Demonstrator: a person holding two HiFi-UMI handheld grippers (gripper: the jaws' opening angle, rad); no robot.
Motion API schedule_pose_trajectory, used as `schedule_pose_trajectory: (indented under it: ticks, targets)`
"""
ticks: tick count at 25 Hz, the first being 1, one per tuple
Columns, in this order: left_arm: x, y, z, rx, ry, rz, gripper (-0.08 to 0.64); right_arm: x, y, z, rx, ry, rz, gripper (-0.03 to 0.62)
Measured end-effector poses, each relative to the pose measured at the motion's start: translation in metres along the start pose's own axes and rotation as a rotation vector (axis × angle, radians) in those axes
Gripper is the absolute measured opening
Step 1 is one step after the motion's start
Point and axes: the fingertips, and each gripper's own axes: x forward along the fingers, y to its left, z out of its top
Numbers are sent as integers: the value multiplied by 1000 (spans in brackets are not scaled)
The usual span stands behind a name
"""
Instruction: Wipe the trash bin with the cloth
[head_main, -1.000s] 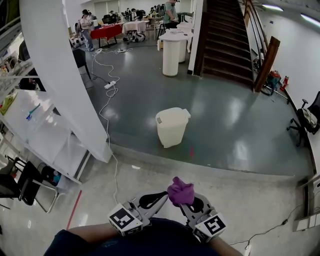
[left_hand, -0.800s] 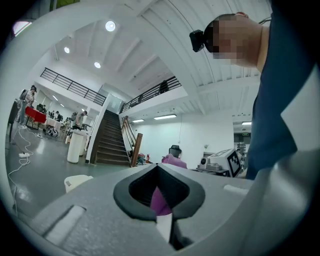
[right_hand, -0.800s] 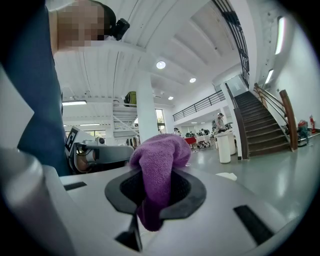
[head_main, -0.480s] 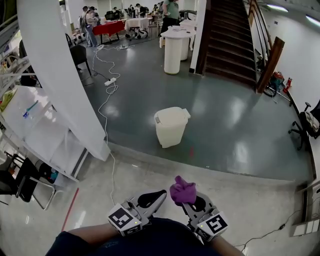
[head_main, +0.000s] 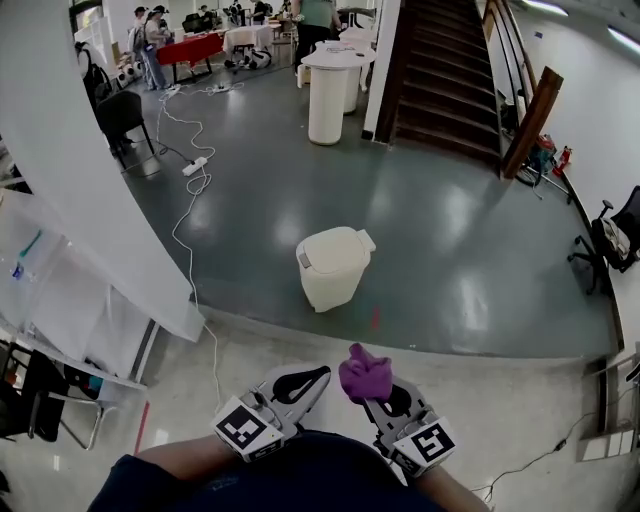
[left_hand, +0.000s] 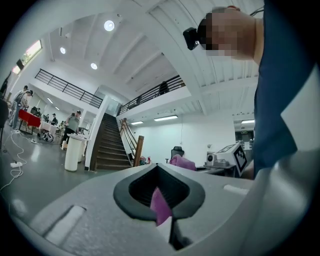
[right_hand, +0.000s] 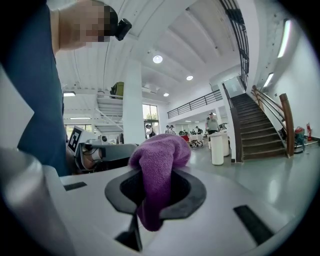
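Your left gripper (head_main: 312, 376) is held low in front of you, jaws pressed together. The trash bin (head_main: 330, 266) stands upright on the dark floor, lid down, well ahead of both tools. Your right gripper (head_main: 372, 393) pinches the purple cloth (head_main: 365, 373). From the cloth, the bin lies forward and slightly left, out of reach.

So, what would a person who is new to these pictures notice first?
Most likely the purple cloth, bunched and clamped in the right gripper, low in the head view just in front of the person. Next comes the cream trash bin with its lid shut, standing alone on the dark glossy floor farther ahead, well apart from the cloth. A dark staircase rises at the upper right.
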Motion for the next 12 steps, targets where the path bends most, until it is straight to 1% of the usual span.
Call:
schedule_pose_trajectory:
  ticks: [7, 12]
  targets:
    - [17, 97, 12, -9, 29, -73, -9, 92, -30, 16, 12, 37, -69, 69]
    - [28, 155, 10, -24, 40, -82, -9, 141, -51, 15, 12, 52, -102, 69]
